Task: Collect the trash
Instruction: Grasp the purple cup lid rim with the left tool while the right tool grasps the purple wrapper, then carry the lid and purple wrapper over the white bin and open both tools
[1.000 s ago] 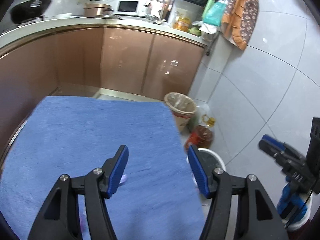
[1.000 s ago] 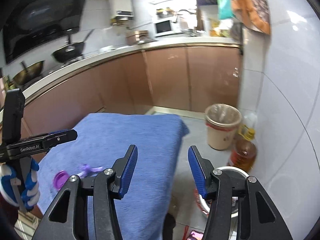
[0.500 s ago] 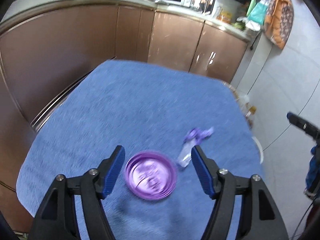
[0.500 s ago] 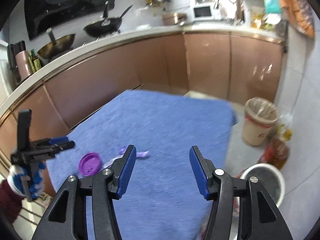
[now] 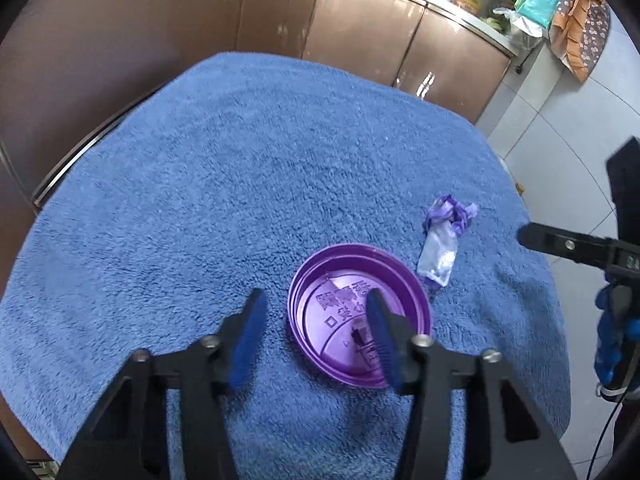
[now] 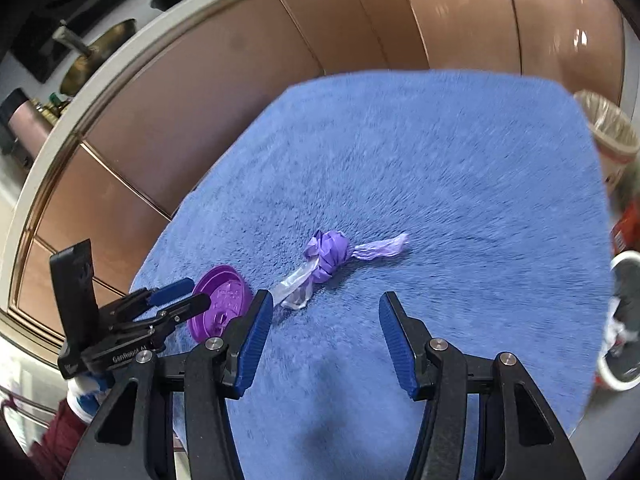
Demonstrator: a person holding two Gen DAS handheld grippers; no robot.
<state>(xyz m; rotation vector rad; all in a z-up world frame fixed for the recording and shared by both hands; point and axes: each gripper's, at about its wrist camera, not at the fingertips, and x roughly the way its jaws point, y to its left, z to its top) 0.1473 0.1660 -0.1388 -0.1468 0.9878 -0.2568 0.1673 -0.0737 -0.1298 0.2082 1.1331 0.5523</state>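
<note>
A purple plastic cup lid (image 5: 352,320) lies upside down on the blue towel (image 5: 240,168). My left gripper (image 5: 316,334) is open just above it, its right finger over the lid and its left finger over bare towel. A crumpled purple wrapper (image 5: 444,236) lies just right of the lid. In the right wrist view the wrapper (image 6: 328,260) lies ahead of my open, empty right gripper (image 6: 326,336), and the lid (image 6: 220,304) sits to the left under the left gripper (image 6: 172,300).
Brown kitchen cabinets (image 5: 360,32) stand behind the towel-covered table. A lined trash bin (image 6: 612,132) stands on the floor past the table's far right corner, with a bottle and a white bucket (image 6: 624,320) near it.
Both grippers have tilted down and moved closer to the table. The left gripper has come down over the purple lid; the right has closed in on the wrapper.
</note>
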